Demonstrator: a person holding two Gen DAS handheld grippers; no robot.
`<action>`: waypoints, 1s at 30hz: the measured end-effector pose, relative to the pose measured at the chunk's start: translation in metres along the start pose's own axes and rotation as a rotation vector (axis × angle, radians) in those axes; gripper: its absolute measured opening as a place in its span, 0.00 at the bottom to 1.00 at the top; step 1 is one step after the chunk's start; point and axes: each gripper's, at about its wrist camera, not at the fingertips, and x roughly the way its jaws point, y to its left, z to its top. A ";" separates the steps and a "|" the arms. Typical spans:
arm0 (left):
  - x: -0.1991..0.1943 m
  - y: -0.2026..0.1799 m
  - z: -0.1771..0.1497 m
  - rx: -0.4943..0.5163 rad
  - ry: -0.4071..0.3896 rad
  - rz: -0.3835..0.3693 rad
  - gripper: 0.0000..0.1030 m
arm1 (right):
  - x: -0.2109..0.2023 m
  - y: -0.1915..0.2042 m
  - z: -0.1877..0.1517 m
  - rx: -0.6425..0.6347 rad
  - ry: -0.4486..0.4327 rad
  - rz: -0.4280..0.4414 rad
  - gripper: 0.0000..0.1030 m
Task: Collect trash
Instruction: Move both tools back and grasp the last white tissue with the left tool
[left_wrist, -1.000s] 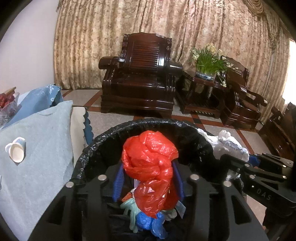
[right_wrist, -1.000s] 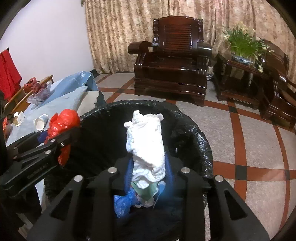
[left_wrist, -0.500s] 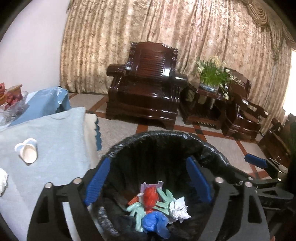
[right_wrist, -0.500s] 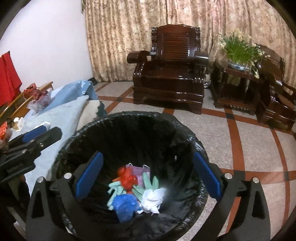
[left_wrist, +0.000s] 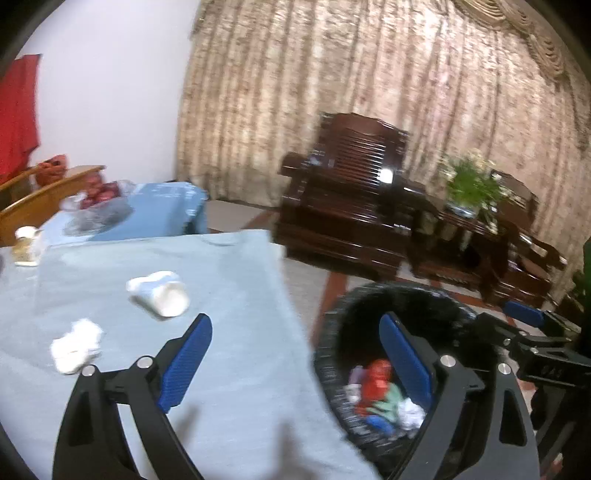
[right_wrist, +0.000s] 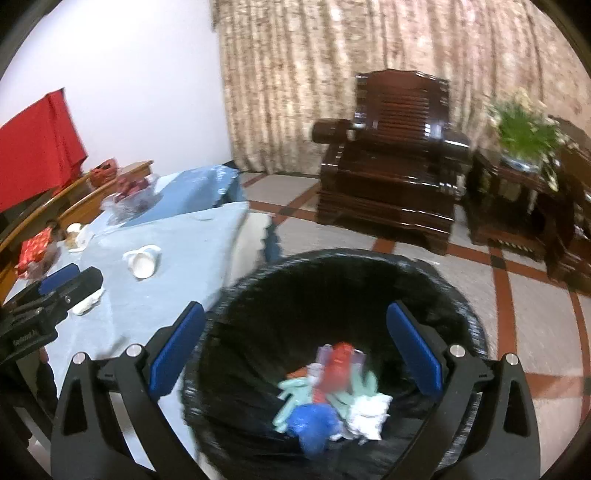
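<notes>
A: Surroundings, big to small?

B: I see a table under pale blue cloth, dark armchair behind. Black-lined bin just beside the table edge.

A: Trash?

B: Tipped white cup and crumpled tissue lie on the cloth. In the bin: red, blue, green, white scraps, blurred.

A: Fingers?

B: My left gripper is spread wide, empty, straddling table edge and bin. My right gripper is spread, empty, over the bin.
</notes>
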 end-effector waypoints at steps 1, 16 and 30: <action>-0.004 0.010 -0.001 -0.008 -0.005 0.021 0.88 | 0.002 0.006 0.001 -0.007 0.000 0.010 0.93; -0.014 0.158 -0.030 -0.106 0.018 0.325 0.88 | 0.082 0.137 0.021 -0.112 0.040 0.183 0.93; 0.060 0.228 -0.050 -0.197 0.168 0.382 0.88 | 0.174 0.204 0.026 -0.180 0.119 0.207 0.93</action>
